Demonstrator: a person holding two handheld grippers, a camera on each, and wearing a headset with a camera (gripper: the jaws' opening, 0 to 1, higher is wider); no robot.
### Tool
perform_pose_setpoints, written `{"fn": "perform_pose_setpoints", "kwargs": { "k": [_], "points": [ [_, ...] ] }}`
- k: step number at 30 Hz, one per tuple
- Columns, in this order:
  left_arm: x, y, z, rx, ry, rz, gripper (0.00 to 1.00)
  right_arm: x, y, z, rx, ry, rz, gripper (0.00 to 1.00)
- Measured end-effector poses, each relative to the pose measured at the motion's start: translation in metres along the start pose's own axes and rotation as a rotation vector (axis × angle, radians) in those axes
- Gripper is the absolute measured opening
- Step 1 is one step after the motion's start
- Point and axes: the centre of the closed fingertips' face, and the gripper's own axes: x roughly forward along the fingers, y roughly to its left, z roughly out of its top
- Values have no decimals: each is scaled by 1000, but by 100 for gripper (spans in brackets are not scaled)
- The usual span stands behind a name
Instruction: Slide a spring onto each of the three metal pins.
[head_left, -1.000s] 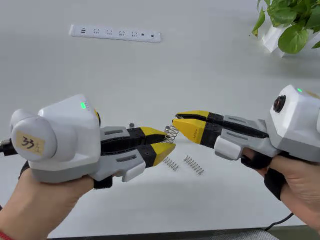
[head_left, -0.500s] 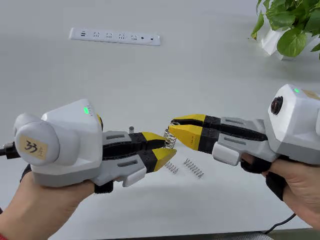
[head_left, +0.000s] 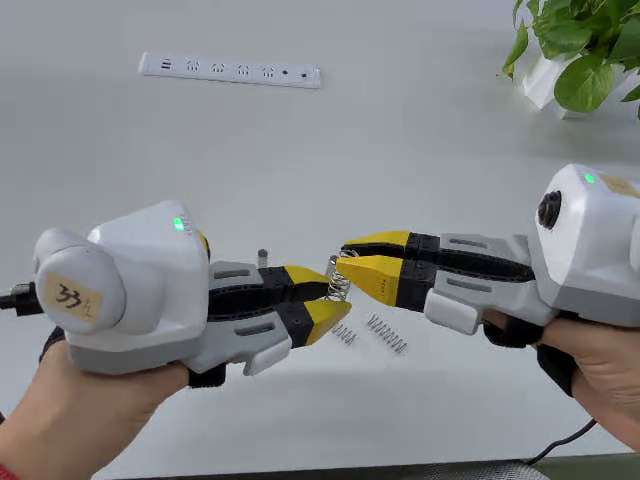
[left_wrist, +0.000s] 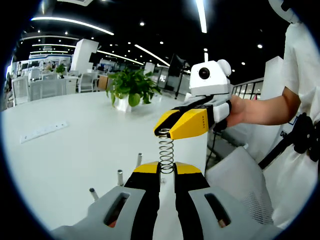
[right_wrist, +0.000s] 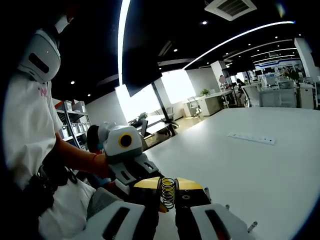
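Observation:
A short metal spring (head_left: 340, 283) hangs in the air between my two grippers. My left gripper (head_left: 335, 294) is shut on its lower end, and my right gripper (head_left: 342, 260) is shut on its upper end. The left gripper view has the spring (left_wrist: 166, 154) rising upright out of my left gripper (left_wrist: 166, 169) into the right gripper's yellow tips (left_wrist: 170, 132). Three upright metal pins (left_wrist: 120, 177) stand on the white table below. One pin (head_left: 262, 257) peeks out behind the left gripper. Two more springs (head_left: 343, 333) (head_left: 386, 334) lie on the table under the tips. The right gripper view has the spring (right_wrist: 168, 192) between its jaws.
A white power strip (head_left: 230, 69) lies at the far side of the white table (head_left: 420, 150). A potted green plant (head_left: 580, 50) stands at the far right corner. A cable (head_left: 560, 445) runs off the near right edge.
The two grippers have closed in on each other. The right gripper has come down and left, and its jaws have narrowed on the spring's upper end.

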Motion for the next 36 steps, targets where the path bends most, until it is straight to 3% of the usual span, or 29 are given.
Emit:
{"fn": "perform_pose_setpoints", "kwargs": {
  "k": [4, 6, 12, 16, 19, 22, 34, 36],
  "points": [
    [0, -1, -1, 9, 6, -6, 7, -1, 4, 0, -3, 22, 24, 13],
    [0, -1, -1, 16, 9, -7, 7, -2, 6, -3, -26, 63, 36, 16],
    [1, -3, -3, 39, 21, -20, 7, -7, 6, -9, -182, 240, 81, 21],
    [1, -4, -4, 55, 33, -25, 7, -9, 1, -5, -258, 313, 116, 24],
    [2, -5, -5, 67, 42, -31, 7, -8, 4, -4, -317, 392, 166, 25],
    [3, -8, -5, 82, 53, -43, 7, -8, 10, -9, -398, 507, 238, 25],
    [5, -15, -9, 116, 84, -77, 7, -13, 14, -33, -564, 835, 417, 14],
    [5, -15, -10, 117, 87, -81, 7, -13, 11, -35, -574, 851, 423, 14]
  ]
}}
